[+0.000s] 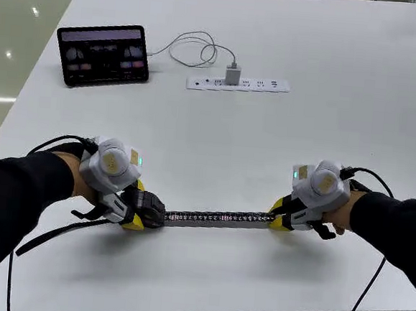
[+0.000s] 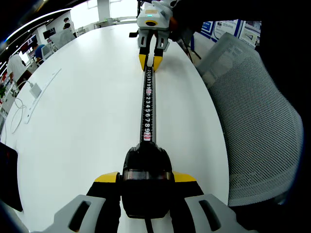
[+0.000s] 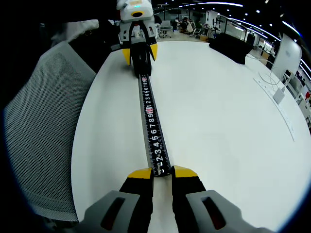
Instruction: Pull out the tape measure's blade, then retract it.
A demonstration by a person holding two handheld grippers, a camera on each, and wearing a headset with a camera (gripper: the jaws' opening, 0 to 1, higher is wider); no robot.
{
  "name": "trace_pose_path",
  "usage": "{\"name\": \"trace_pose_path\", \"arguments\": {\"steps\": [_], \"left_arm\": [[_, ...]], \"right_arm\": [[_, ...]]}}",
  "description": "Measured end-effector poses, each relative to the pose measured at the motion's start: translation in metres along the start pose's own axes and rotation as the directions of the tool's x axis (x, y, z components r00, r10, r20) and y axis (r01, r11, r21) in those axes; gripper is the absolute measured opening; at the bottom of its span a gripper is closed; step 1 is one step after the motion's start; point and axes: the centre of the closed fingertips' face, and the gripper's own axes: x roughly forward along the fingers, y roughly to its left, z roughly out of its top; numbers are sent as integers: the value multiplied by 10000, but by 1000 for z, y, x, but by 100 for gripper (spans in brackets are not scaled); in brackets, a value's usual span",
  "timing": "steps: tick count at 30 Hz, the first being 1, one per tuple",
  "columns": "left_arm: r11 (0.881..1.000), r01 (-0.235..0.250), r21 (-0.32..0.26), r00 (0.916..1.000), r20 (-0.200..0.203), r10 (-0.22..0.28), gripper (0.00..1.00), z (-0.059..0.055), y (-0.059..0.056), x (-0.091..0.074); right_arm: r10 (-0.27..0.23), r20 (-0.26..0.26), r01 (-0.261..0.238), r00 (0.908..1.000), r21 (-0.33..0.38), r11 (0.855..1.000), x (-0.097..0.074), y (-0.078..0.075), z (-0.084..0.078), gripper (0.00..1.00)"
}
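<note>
Spanning the whole field, the white surface point(image 1: 267, 138) carries everything. A mesh chair back point(image 2: 252, 111) stands at its near edge, and a tablet point(image 1: 103, 54) and a power strip point(image 1: 239, 84) lie at the far side, well apart from the work. Near the front edge lies the tape measure, its black case point(image 2: 146, 170) resting on the surface with my left fingers point(image 2: 108, 177) closed around its two sides. From the case the blade point(image 3: 153, 126) runs flat and straight along the surface, numerals up, to my right fingers point(image 3: 140, 174), which are shut to a narrow gap on its free end, at the lowest numbers. In the head view the same line reads across: left fingers point(image 1: 133, 222), case point(image 1: 149, 210), blade point(image 1: 217, 217), right fingers point(image 1: 280, 224). I judge the pull-out step to be at or near its end, with a fair stretch of blade already out. The retraction would call for the case to be held steady while the right fingers travel back along the blade's own line, feeding it in under control and not letting it snap. Whether a lock is set I cannot tell.
</note>
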Motion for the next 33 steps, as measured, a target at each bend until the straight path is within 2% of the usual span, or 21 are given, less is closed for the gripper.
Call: {"name": "trace_pose_path", "arguments": {"steps": [33], "left_arm": [[10000,-21,-65,9999,156,22,35,1,1,1]], "right_arm": [[-19,-1,19,10000,241,9997,-3,-1,-6,10]]}}
